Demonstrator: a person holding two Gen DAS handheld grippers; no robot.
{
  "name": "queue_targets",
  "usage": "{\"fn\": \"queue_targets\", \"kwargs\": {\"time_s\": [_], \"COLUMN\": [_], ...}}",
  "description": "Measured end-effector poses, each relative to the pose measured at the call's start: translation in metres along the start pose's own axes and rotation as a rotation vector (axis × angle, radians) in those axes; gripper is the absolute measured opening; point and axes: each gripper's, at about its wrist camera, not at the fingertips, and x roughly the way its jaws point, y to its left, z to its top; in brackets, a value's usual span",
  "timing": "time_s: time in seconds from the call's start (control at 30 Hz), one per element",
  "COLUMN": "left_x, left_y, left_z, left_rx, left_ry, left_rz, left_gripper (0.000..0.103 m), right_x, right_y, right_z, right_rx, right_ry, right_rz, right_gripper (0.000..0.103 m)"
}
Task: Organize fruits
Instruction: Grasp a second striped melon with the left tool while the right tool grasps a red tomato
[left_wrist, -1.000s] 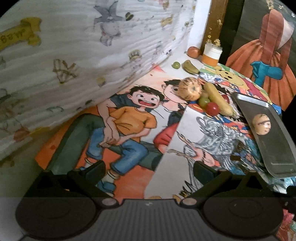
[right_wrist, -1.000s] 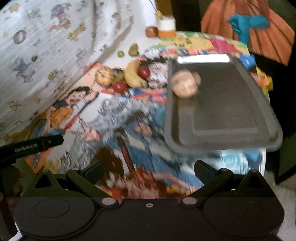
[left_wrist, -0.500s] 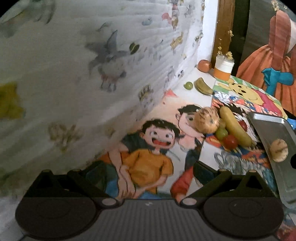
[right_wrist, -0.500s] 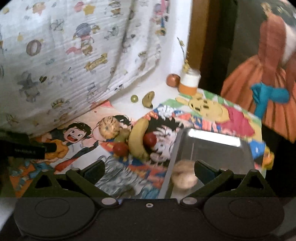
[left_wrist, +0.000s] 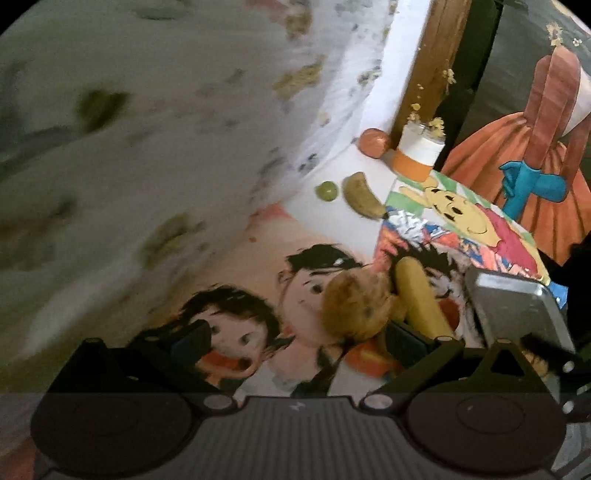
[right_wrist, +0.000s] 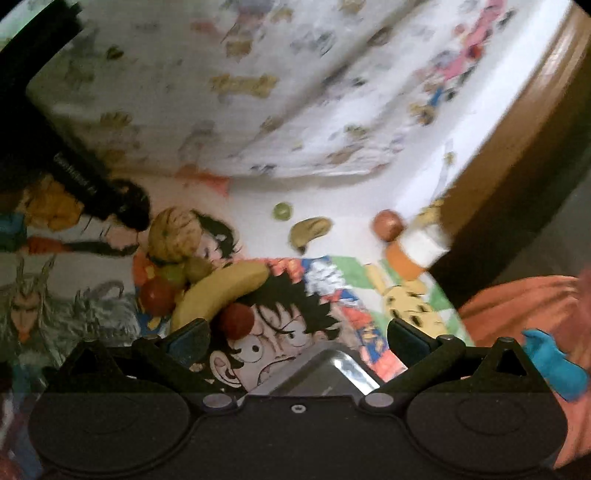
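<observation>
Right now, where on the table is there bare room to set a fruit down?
The white strip along the cloth, left of the lime and small banana, is free. So is the cartoon print right of the red fruit, up to the jar. The pile round the big banana and melon is crowded.

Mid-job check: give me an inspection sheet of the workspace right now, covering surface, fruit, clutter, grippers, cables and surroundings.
Surface: table covered with cartoon posters.
Job's things: a pile of round tan fruit, long banana, green grapes and two red fruits; apart from it, small banana, lone green grape, orange-red fruit; metal tray at the right.
Clutter: white jar with orange band.
Grippers: left hand-held gripper open, close to the pile; right hand-held gripper open, empty.
Cables: nothing seen.
Surroundings: printed cloth behind; painted orange dress.
</observation>
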Motion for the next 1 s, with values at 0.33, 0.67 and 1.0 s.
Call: {"fn": "queue_targets", "kwargs": {"time_s": [0.33, 0.67, 1.0], "left_x": [0.034, 0.053, 0.058], "left_y": [-0.018, -0.01, -0.005], "left_z": [0.014, 0.013, 0.013], "left_rx": [0.075, 0.014, -0.02], "left_ry": [-0.003, 0.04, 0.063], "left_rz": [-0.103, -0.181, -0.212], "left_gripper": [0.103, 0.078, 0.061], "right_x": [0.058, 0.076, 0.086], "right_y": [-0.015, -0.011, -0.01], "right_z": [-0.004, -0.006, -0.006], "right_rx": [-0.092, -0.07, -0.014], "right_ry": [0.082, 0.067, 0.058], "right_rz": [0.216, 0.338, 0.373], "right_gripper": [0.088, 0.07, 0.056]}}
